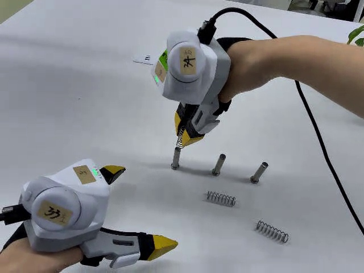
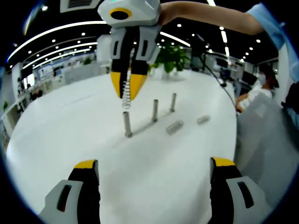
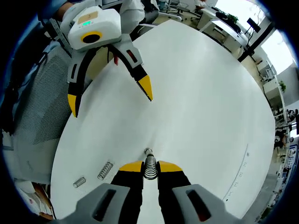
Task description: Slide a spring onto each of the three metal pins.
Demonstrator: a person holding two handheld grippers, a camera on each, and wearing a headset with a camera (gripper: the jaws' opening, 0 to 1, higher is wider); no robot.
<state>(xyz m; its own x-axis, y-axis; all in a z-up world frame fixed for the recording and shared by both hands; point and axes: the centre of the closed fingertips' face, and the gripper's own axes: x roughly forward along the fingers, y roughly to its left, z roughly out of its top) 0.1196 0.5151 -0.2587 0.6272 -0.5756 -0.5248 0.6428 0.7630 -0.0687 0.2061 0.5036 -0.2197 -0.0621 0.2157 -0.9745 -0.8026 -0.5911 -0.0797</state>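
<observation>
Three short metal pins stand in a row on the white table: left pin [image 1: 176, 157], middle pin [image 1: 219, 164], right pin [image 1: 259, 172]. My right gripper [image 1: 185, 138] is shut on a spring [image 1: 181, 136], which hangs upright just above the left pin's top. In the right gripper view the held spring [image 3: 150, 167] sits between the yellow tips directly over the pin top [image 3: 148, 151]. Two more springs [image 1: 220, 198] [image 1: 272, 231] lie flat in front of the pins. My left gripper [image 1: 139, 207] stays low at the near left, open with nothing in it, facing the left pin [image 2: 127, 124].
The white table [image 1: 85, 85] stretches wide around the pins. A black cable [image 1: 318, 136] runs from the right gripper across the table on the right. A small white label [image 1: 145, 58] lies at the back. A seated person [image 2: 266, 79] is at the far right of the left gripper view.
</observation>
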